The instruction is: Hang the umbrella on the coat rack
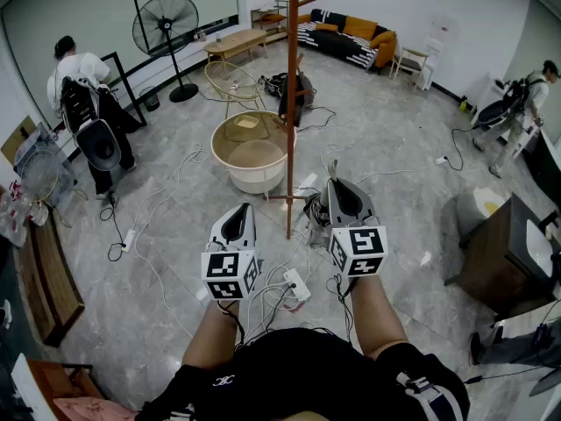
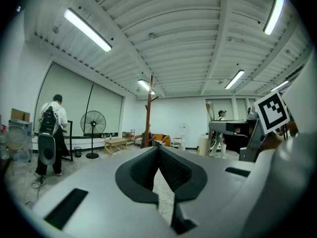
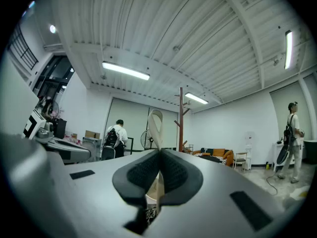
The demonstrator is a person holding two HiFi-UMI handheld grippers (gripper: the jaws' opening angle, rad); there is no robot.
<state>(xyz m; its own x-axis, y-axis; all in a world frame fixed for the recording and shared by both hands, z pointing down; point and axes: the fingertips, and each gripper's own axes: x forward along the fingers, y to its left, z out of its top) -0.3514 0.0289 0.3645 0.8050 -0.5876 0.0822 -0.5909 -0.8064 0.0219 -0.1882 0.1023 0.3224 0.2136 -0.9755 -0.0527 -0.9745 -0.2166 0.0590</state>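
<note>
The wooden coat rack [image 1: 292,103] stands just ahead, its pole rising between my two grippers; its pegs show in the left gripper view [image 2: 150,108] and the right gripper view [image 3: 181,118]. My right gripper [image 1: 333,182] is shut on a pale beige strap loop [image 3: 156,125] that sticks up past its jaws [image 3: 159,152]. The strap's tip shows in the head view [image 1: 332,172]. A dark bundle [image 1: 314,213] under this gripper looks like the umbrella, mostly hidden. My left gripper [image 1: 237,210] is shut with nothing in it [image 2: 158,148], left of the pole.
A round beige tub [image 1: 254,152] and a wire chair [image 1: 232,82] stand behind the rack. Cables and a power strip [image 1: 296,285] lie at my feet. A dark cabinet [image 1: 491,253] is at right, a fan [image 1: 166,26] and sofa [image 1: 346,35] farther off. People stand at both sides.
</note>
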